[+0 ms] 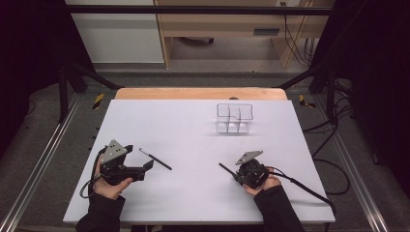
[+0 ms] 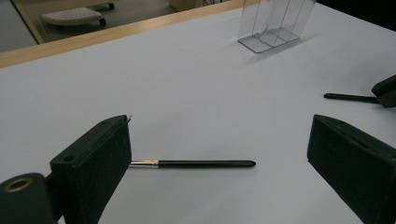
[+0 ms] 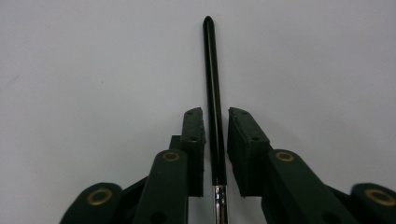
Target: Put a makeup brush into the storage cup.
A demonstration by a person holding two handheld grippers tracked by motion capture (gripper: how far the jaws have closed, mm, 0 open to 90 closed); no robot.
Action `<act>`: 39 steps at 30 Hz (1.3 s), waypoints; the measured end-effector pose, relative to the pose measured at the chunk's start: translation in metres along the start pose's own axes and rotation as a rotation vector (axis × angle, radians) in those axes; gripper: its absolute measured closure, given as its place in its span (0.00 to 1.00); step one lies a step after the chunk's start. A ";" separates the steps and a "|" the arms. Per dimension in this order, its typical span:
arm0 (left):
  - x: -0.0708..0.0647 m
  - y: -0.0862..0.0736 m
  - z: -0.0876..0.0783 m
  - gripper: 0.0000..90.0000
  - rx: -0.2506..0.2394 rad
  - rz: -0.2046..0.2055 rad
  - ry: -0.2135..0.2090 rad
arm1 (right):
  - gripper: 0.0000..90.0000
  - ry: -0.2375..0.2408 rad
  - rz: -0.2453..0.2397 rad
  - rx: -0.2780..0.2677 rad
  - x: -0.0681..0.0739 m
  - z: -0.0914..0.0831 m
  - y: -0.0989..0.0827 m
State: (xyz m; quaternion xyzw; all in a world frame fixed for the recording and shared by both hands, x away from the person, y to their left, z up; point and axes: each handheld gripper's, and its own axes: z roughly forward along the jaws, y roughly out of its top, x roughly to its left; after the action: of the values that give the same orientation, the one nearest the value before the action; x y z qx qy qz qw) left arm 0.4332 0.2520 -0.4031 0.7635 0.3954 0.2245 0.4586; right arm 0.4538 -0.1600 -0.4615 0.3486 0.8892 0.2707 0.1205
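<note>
So the right gripper [image 3: 215, 140] is sitting low on the white table [image 1: 193, 130] with its jaws a bit apart, straddling a black pen [image 3: 212, 93] with small gaps on both sides, not pinching it. Over on the other side, the left gripper [image 2: 219, 158] is gaping wide around a second pen [image 2: 205, 164]. Farther back, a clear divided holder [image 1: 234, 117] is standing.

On the table [image 1: 193, 193], your left gripper [image 1: 147, 166] rests near the left edge, a brush [image 1: 155, 159] lying just right of it. Near the right edge, a second brush [image 1: 226, 170] lies between your right gripper's [image 1: 235, 177] jaws. An organizer [image 1: 234, 118] stands toward the far right corner.
</note>
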 end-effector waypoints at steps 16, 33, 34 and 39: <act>0.000 -0.002 0.002 0.06 0.012 0.000 -0.004 | 0.71 -0.001 -0.035 0.178 -0.001 -0.007 0.031; 0.000 -0.002 0.004 0.06 0.020 0.003 -0.004 | 0.86 0.039 -0.025 0.324 -0.002 0.006 0.032; 0.000 -0.002 0.004 0.06 0.021 0.004 -0.004 | 0.87 0.040 -0.023 0.328 -0.002 0.006 0.032; -0.001 -0.002 0.004 0.06 0.021 0.006 -0.004 | 0.92 0.041 -0.011 0.351 -0.002 0.007 0.034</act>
State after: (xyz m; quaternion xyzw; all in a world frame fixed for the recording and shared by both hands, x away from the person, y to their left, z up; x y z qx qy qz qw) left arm 0.4349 0.2498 -0.4072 0.7700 0.3944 0.2202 0.4506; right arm 0.4768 -0.1378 -0.4475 0.3538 0.9270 0.1175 0.0411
